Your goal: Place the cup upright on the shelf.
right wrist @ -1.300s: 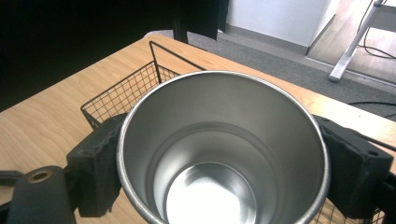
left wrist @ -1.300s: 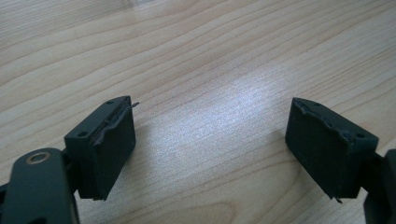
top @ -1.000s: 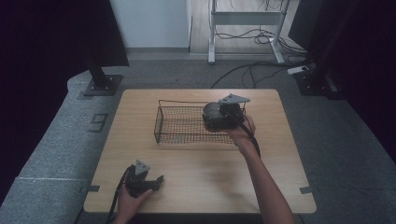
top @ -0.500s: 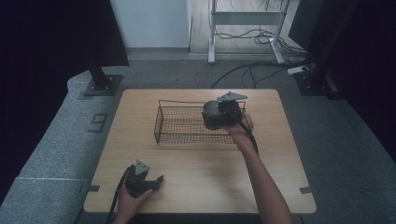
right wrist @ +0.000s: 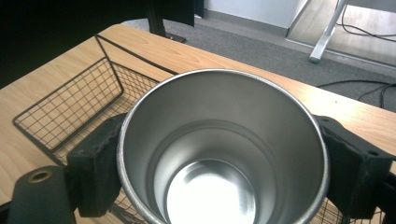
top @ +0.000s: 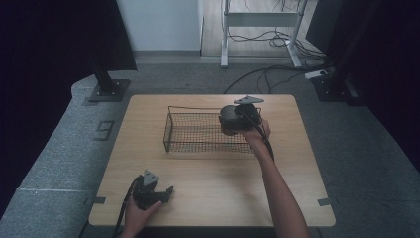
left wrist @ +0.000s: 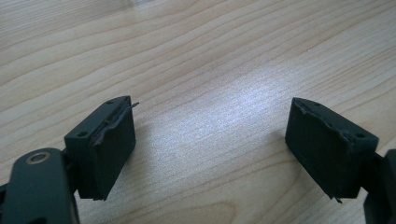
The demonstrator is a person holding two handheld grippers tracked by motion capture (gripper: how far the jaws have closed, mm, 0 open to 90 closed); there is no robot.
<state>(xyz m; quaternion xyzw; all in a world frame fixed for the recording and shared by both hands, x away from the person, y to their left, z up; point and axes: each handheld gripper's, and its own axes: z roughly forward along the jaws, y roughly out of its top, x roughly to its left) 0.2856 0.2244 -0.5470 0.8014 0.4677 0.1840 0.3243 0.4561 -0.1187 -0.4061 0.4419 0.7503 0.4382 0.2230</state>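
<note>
Steel cup [right wrist: 222,149] is being clamped between the pads of the right tongs [right wrist: 219,168], one pad being pressed against each side of its wall, with the open mouth being turned toward the right gripper view's camera and the bright, empty bottom being shown. In the high view the right tongs [top: 232,120] are being held over the right end of the wire basket [top: 198,133], with the cup being carried above the basket's mesh; whether it is being touched by the mesh cannot be told. The person's right hand [top: 255,130] is being wrapped around the gripper body, and the forearm is being stretched in from the lower edge.

Beyond the cup, in the right gripper view, the wire basket [right wrist: 70,112] is being seen below and to the left, its black rim being outlined against the desk [right wrist: 196,58].

The left tongs [left wrist: 210,149] are being kept wide apart, with nothing being gripped between the pads and only bare wood being seen between them. In the high view the left tongs [top: 166,191] are being rested on the desk [top: 208,173] near its front left corner, well apart from the basket, with the left hand [top: 141,210] being closed around them.
</note>
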